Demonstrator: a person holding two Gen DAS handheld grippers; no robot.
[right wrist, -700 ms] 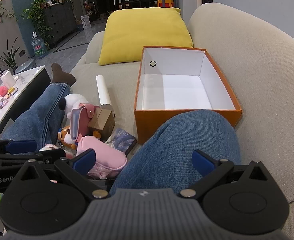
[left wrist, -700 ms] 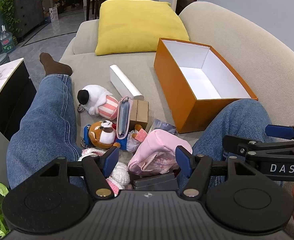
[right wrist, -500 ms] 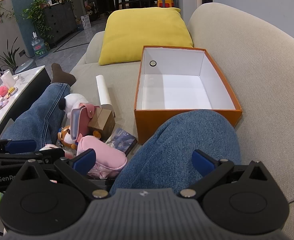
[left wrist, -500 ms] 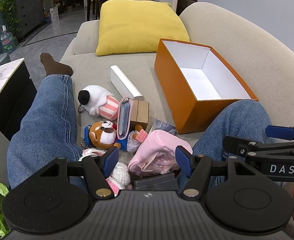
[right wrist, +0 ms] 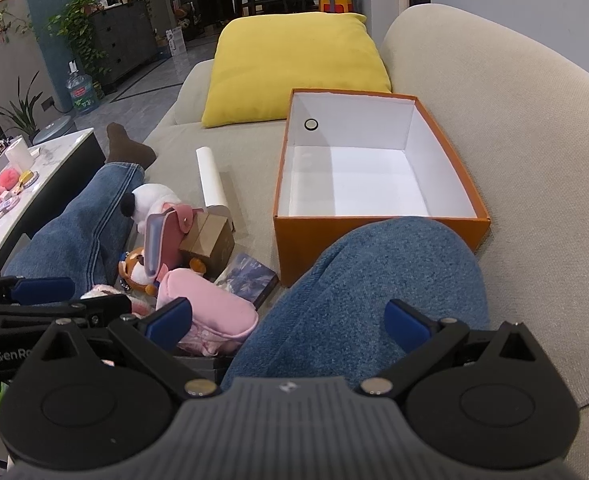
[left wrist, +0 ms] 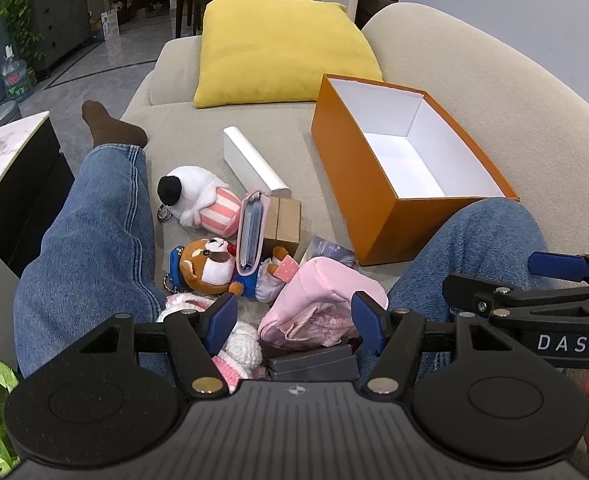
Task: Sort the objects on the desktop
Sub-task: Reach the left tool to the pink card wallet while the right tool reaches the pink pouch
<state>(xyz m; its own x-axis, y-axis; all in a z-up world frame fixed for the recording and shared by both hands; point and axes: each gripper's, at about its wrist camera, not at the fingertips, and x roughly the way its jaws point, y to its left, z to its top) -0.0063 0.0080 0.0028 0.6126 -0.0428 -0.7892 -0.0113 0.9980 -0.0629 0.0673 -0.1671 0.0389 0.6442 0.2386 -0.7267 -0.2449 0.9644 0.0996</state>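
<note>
Hovering left gripper (left wrist: 292, 322) spread, holding nothing, over the toy pile (left wrist: 230, 256) at frame centre. Right gripper (right wrist: 288, 322) also spread and holding nothing above the knee. Orange box (right wrist: 374, 236) upper right, open to receive.

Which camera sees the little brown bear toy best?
The left wrist view: the brown bear toy shows its face and body there. In the right wrist view the pink wallet hides most of it.
</note>
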